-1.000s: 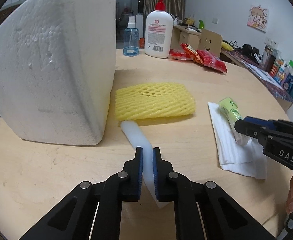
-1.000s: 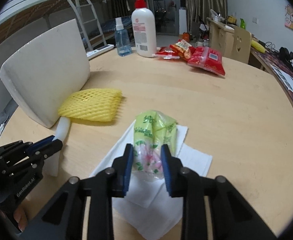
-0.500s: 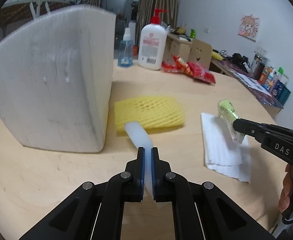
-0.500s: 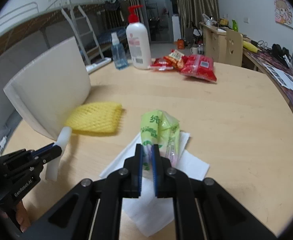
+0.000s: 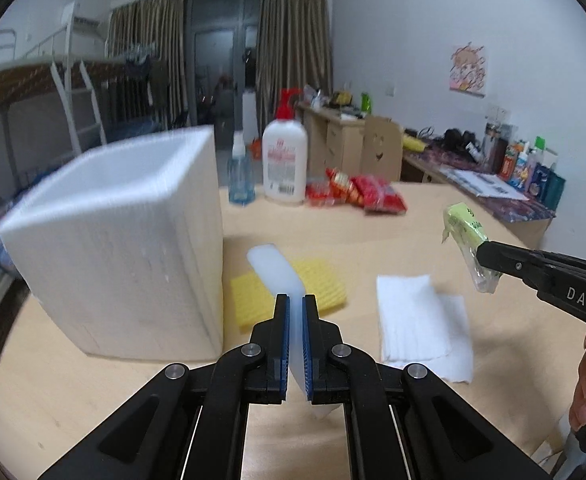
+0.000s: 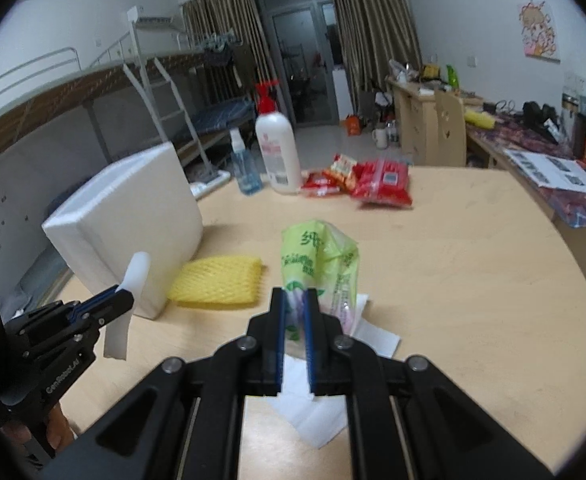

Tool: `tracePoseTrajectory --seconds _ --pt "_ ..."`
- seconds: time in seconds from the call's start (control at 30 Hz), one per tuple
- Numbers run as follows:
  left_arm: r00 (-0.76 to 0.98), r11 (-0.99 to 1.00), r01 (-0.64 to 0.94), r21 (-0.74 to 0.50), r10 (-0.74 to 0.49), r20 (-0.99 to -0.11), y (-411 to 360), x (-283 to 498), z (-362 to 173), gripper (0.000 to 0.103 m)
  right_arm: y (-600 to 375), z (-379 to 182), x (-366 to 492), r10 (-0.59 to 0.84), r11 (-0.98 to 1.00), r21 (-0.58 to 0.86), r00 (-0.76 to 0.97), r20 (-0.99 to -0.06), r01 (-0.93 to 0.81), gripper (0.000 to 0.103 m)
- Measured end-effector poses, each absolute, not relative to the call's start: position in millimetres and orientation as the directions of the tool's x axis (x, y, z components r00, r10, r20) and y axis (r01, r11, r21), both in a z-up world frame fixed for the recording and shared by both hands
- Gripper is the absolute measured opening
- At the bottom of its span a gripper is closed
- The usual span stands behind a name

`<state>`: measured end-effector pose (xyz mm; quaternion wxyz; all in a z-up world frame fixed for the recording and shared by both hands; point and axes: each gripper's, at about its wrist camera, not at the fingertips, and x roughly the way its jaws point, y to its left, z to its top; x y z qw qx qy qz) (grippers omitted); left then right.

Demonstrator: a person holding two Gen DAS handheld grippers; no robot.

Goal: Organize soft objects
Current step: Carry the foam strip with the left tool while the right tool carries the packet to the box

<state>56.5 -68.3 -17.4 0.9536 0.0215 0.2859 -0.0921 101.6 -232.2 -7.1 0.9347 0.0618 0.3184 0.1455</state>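
Observation:
My left gripper (image 5: pixel 296 300) is shut on a white foam strip (image 5: pixel 277 270) and holds it in the air above the table; the strip also shows in the right wrist view (image 6: pixel 135 276). My right gripper (image 6: pixel 294 294) is shut on a green tissue pack (image 6: pixel 319 260), lifted off the table; the pack shows at the right of the left wrist view (image 5: pixel 467 236). A white foam box (image 5: pixel 121 240) stands open-topped at the left. A yellow foam net (image 5: pixel 325 286) and a white folded sheet (image 5: pixel 417 320) lie on the table.
A lotion pump bottle (image 5: pixel 285 164), a blue spray bottle (image 5: pixel 241 176) and red snack packs (image 5: pixel 357 194) stand at the table's far side. A desk with a chair (image 6: pixel 449 132) is beyond the table. The table edge curves at the right.
Both grippers have risen, lifting the foam strip and the tissue pack off the table. The right gripper closed on the pack. The foam box's open top has come into view.

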Motion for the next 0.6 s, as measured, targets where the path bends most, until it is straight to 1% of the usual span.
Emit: tracePoseTrajectory --seconds 0.23,0.47,0.6 --pt "0.869 0.978 0.208 0.011 -0.179 -0.462 -60 29 12 0.006 -235 21 62 0.262 0.963 0.194 0.832 -0.489 -0.189 0.011" --pt "0.888 0.970 0.241 0.031 -0.208 -0.410 -50 3 29 0.006 -227 33 28 0.211 0.973 0.176 0.881 -0.423 -0.148 0.011" --pt "0.894 0.968 0.250 0.030 -0.219 -0.391 -43 -8 36 0.006 -222 36 26 0.204 0.975 0.170 0.888 -0.411 -0.145 0.011"
